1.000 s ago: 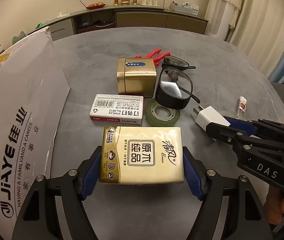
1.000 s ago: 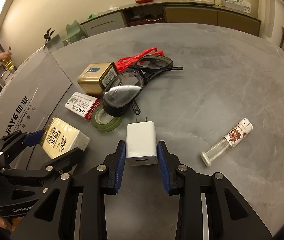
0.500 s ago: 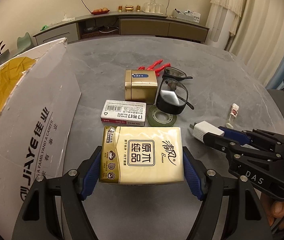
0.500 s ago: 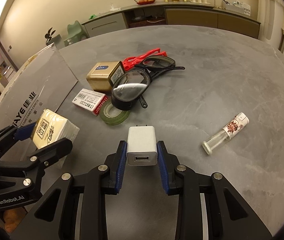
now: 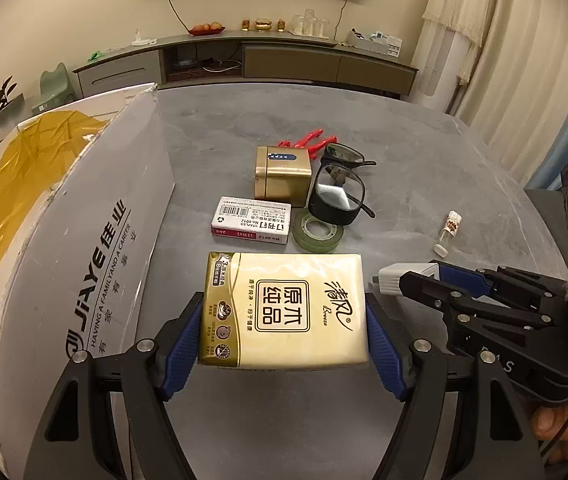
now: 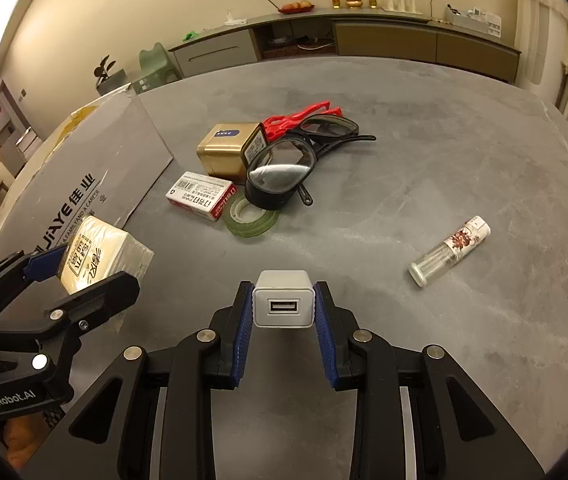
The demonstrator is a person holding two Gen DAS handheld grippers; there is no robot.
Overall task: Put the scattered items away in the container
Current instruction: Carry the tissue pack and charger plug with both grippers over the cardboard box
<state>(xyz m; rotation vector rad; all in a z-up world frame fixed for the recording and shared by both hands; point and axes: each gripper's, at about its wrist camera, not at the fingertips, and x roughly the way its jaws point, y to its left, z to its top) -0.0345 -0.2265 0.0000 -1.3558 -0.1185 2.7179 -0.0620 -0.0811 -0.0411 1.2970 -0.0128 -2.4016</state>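
In the left wrist view, the left gripper has its blue fingers closed against both sides of a gold tissue pack, held above the grey table, just beside the wall of the cardboard box at the left edge. The soft pack could sag or slide out if it catches that wall on the way over.

In the right wrist view, the right gripper pinches a white USB charger by its smooth sides, lifted near the table's near edge. Both loads heading for one box risks the grippers colliding.
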